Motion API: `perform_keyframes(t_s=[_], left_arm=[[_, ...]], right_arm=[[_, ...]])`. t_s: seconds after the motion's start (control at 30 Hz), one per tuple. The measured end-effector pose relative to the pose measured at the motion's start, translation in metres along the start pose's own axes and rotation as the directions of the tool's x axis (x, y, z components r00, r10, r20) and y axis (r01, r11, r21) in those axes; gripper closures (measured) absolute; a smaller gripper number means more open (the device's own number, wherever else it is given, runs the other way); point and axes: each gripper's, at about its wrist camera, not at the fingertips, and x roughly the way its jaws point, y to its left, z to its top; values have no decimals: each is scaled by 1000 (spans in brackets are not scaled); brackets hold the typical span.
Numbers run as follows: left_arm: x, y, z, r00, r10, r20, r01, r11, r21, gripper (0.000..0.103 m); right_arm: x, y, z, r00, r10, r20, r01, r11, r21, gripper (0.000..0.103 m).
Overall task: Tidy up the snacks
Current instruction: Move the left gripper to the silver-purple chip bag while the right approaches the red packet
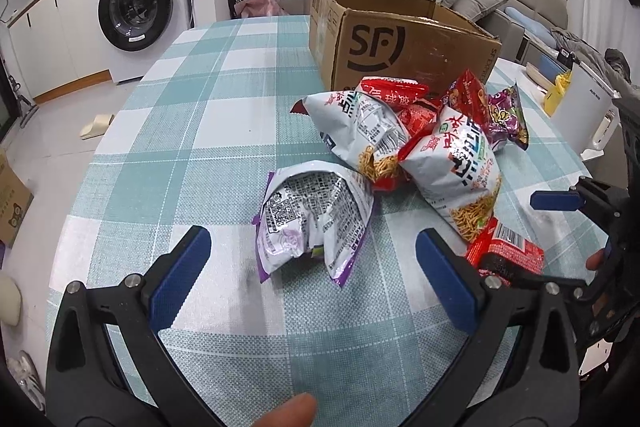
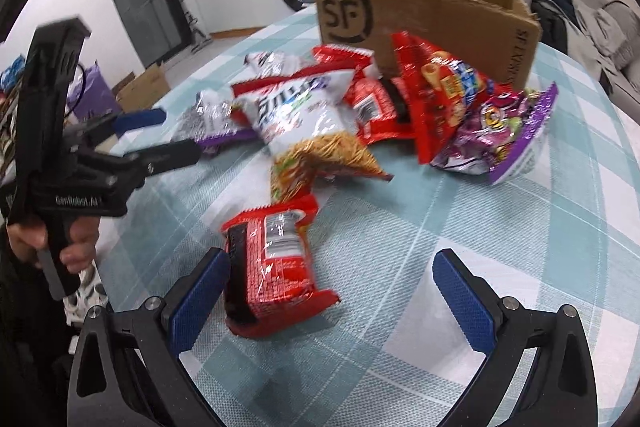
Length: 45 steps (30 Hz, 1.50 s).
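Now I have both tools spread wide and empty: my left tool (image 1: 312, 259) frames the silver-purple packet (image 1: 314, 223) lying apart from the heap, my right tool (image 2: 330, 291) is around the red packet (image 2: 272, 263) nearest me. The cardboard box (image 1: 400, 43) stands toward the surface's far edge. I judge the first picks are next: close, lift, carry to the box.

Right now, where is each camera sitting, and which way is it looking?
Left wrist: rides on the left gripper, open, looking across the table at a silver-purple bag; a fingertip shows.
Right wrist: rides on the right gripper, open, looking at a red bag; the left hand shows.
Both see the cardboard box and the washing machine.
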Motion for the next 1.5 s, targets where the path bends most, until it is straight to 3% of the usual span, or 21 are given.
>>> perform_keyframes(t_s=[0.3,0.7,0.87,1.17,1.5], left_arm=[[5,1,0,1000,-2,-11,2,1000,2,1],[13,4,-2,1000,-6,-24,6,1000,-13,1],[17,10,-2,999,-9,-33,8,1000,-30,1],[25,21,4,999,2,-47,-5,999,-54,1],[44,21,11,995,-42,-89,38,998,-42,4]], right_arm=[[-1,0,-5,1000,-12,-20,11,999,-49,0],[-9,-55,-7,993,-115,-8,116,987,112,0],[-4,-46,-3,999,-48,-3,48,992,113,0],[18,-22,9,993,-117,12,115,990,86,0],[6,-49,5,989,-145,22,141,984,110,3]])
